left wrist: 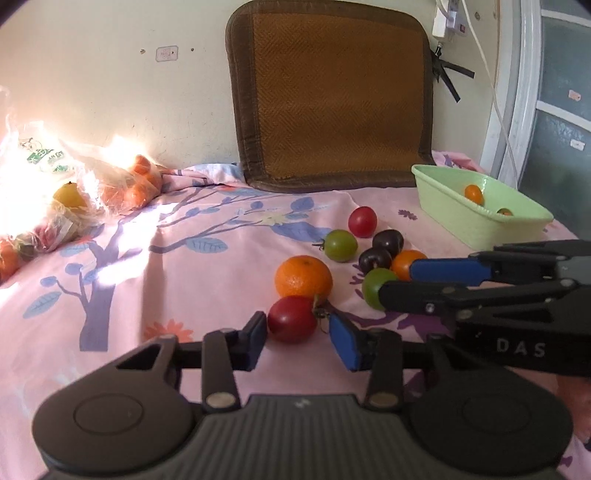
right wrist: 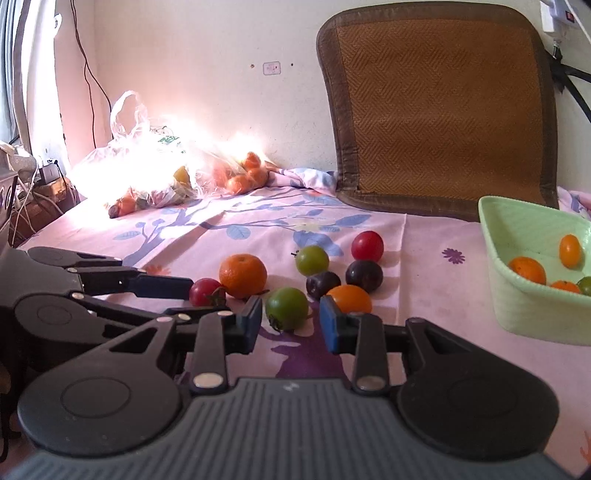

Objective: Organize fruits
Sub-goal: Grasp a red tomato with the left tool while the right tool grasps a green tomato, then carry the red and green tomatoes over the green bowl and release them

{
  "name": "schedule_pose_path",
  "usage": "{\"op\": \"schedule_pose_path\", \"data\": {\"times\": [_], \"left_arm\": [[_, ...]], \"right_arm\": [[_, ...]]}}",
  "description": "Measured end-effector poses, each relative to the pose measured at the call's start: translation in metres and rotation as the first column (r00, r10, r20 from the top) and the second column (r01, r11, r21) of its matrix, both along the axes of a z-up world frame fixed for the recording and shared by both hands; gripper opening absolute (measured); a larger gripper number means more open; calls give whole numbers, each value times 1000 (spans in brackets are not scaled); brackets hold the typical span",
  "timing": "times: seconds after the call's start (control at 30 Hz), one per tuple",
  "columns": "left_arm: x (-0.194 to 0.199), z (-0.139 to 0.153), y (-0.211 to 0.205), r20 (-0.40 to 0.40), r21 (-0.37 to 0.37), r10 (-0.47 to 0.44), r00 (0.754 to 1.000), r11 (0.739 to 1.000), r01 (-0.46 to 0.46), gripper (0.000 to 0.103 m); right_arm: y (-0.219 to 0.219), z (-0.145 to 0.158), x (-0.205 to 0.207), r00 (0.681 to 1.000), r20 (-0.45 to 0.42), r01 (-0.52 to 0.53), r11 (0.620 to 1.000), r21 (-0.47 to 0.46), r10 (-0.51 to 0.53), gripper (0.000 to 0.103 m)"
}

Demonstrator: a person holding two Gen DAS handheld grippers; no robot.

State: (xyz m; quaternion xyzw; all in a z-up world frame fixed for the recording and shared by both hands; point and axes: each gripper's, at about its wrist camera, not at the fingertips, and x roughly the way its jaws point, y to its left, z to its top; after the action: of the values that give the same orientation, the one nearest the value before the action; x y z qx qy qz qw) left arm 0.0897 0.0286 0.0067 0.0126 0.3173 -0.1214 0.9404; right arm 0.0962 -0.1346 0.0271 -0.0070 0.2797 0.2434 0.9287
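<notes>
Loose fruits lie on the pink floral sheet: a mandarin (left wrist: 303,276), a red tomato (left wrist: 292,319), green tomatoes (left wrist: 340,245) (left wrist: 376,288), two dark plums (left wrist: 387,240), another red tomato (left wrist: 362,221) and a small orange fruit (left wrist: 406,263). My left gripper (left wrist: 298,338) is open with the near red tomato between its pads. My right gripper (right wrist: 291,320) is open around a green tomato (right wrist: 286,308). A pale green basket (right wrist: 532,310) at the right holds several small orange fruits (right wrist: 527,269).
A brown woven cushion (left wrist: 332,96) leans against the back wall. Plastic bags of fruit (right wrist: 162,177) lie at the sunlit far left. A white cable and power strip (left wrist: 447,18) hang at the upper right beside a door frame.
</notes>
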Motion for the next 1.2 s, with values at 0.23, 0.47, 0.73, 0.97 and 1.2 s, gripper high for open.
{"op": "schedule_pose_path", "data": {"times": [0.23, 0.47, 0.73, 0.97, 1.2], "left_arm": [[-15, 2, 5, -6, -20, 11, 1000, 1000, -11, 32], [-40, 13, -23, 19, -59, -97, 995, 993, 98, 32], [-43, 9, -100, 3, -32, -292, 956, 956, 292, 32], [-36, 0, -156, -23, -15, -376, 926, 927, 375, 32], [-41, -4, -170, 7, 39, -367, 930, 929, 367, 37]], "right_arm": [[12, -11, 8, 999, -44, 1, 998, -56, -3, 31], [-13, -1, -27, 999, 10, 51, 998, -27, -51, 29], [-86, -6, -80, 959, 54, 283, 956, -77, -280, 29], [-125, -14, -99, 923, 68, 383, 919, -93, -378, 29], [-138, -22, -103, 918, 64, 396, 916, -70, -392, 31]]}}
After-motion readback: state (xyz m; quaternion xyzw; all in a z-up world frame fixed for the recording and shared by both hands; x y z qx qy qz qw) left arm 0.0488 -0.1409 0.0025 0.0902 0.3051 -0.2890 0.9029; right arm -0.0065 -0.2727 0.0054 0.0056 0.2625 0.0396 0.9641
